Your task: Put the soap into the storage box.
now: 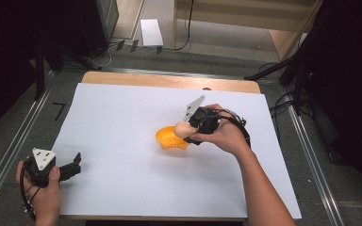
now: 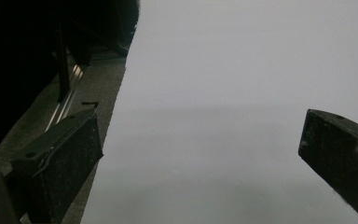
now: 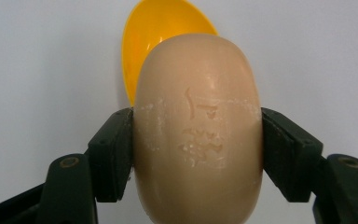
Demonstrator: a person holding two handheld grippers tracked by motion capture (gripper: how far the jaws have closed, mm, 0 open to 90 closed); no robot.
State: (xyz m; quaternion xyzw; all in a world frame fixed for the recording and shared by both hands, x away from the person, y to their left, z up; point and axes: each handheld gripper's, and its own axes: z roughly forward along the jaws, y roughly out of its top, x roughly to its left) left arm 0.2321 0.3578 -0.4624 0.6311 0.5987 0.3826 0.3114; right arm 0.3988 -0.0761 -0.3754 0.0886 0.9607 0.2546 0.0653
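Observation:
My right gripper [image 1: 186, 133] is shut on a beige oval bar of soap [image 1: 182, 129] and holds it just above the right rim of a small orange bowl [image 1: 169, 139] near the middle of the white sheet. In the right gripper view the soap [image 3: 198, 126] is clamped between both black pads, with the orange bowl [image 3: 156, 37] behind it. My left gripper [image 1: 78, 165] rests at the sheet's front left corner, open. Its two jaws stand wide apart in the left gripper view, with nothing between them [image 2: 200, 154].
A white sheet [image 1: 122, 122] covers most of the wooden table [image 1: 169, 81]. Metal rails [image 1: 9, 150] run along the floor on both sides. Dark stands and cables [image 1: 292, 70] crowd the far right, and a white box [image 1: 151, 32] lies on the floor behind.

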